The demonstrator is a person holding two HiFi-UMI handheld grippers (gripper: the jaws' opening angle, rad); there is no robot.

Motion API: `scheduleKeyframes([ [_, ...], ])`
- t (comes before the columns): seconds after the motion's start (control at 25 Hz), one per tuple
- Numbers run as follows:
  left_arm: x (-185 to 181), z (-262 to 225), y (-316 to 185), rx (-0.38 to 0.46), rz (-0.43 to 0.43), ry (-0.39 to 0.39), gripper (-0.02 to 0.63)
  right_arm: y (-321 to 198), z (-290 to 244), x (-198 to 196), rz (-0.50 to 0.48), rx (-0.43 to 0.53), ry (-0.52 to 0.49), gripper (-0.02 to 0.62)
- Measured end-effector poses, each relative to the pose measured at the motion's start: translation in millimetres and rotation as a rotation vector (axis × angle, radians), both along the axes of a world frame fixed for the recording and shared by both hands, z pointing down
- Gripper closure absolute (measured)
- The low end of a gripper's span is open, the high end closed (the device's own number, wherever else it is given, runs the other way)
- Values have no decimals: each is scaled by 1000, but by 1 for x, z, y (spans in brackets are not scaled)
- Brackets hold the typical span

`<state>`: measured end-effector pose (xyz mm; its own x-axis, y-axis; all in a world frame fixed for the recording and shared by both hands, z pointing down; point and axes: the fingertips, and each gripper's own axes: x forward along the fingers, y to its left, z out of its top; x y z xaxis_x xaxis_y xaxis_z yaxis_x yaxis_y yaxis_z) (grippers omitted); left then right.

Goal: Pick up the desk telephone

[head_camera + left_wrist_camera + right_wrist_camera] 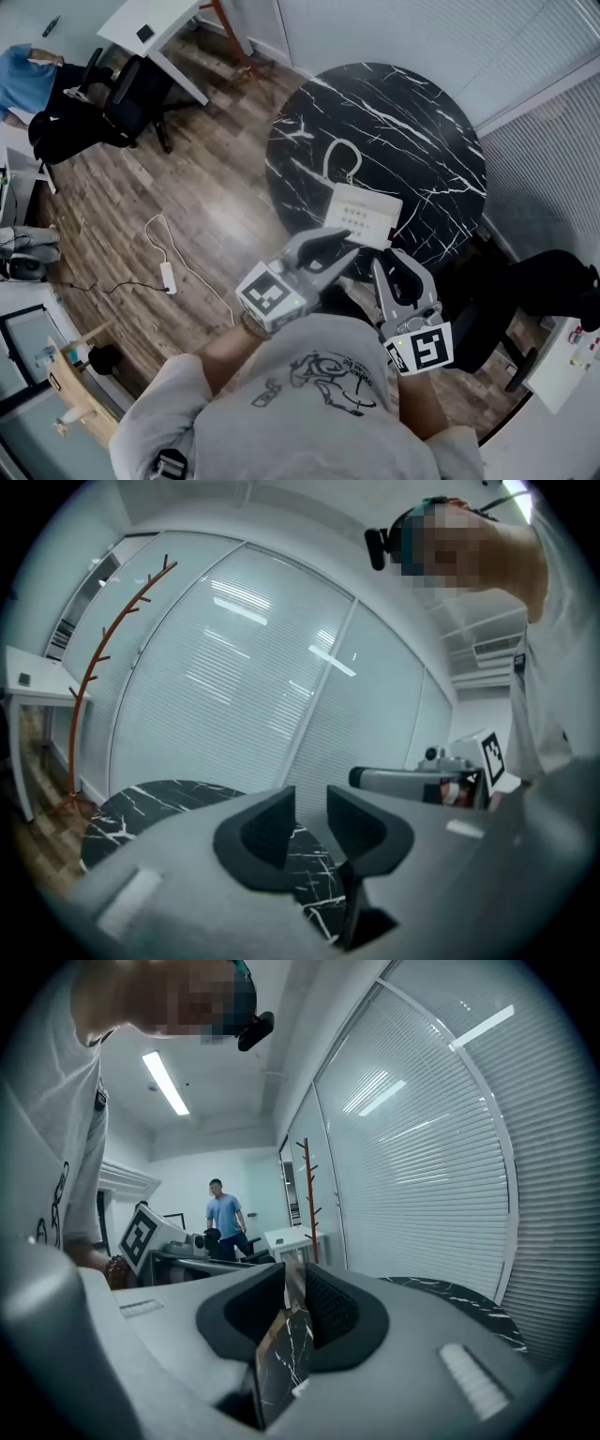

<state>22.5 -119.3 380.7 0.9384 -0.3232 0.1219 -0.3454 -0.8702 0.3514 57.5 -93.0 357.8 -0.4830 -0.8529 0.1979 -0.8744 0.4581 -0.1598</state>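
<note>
Head view, going left to right: the left gripper (343, 251) comes in from the lower left, with its tips close to the near-left corner of the desk telephone (364, 216). I honestly can't tell if they touch it. The phone sits flat on the round black marble table (412, 112), close to the edge nearest the person, and its cord (342, 155) loops off toward the middle of the table. Just to the right of that, the right gripper (396, 270) points at the phone's near-right side, also close.

Left gripper view: the jaws are a little apart, a narrow slot with only marble showing through it and nothing in there. Right gripper view, same deal: a thin gap, a bit of table top visible through it, no phone between the pads.

So progress-wise I'd say basically nothing is done yet. Both claws are released and empty, and the phone isn't lifted or even gripped. What's left is pretty much the whole job: get the jaws onto the phone's sides or edge, clamp, and raise it off the table. It looks to me like the start of a two-handed approach.
</note>
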Motion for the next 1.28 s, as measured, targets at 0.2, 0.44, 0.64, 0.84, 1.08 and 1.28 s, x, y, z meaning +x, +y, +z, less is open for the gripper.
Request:
scheduleKeyframes([
  [0.2,3,45,-10,-48,-18,-47,457,-8,43,17,28,-64,5,467],
  [0.44,11,107,-27,-97,-31,-103,414,-25,100,42,75,-119,18,402],
  [0.64,10,158,-34,-158,-44,-117,383,-32,150,52,93,-184,29,355],
  [0.84,9,207,-40,-213,-50,-150,337,-34,199,59,120,-244,33,308],
  [1.08,9,268,-55,-250,-53,-202,328,-43,255,72,162,-314,32,267],
  [1.28,9,314,-61,-289,-44,-259,308,-47,297,76,172,-370,11,253],
])
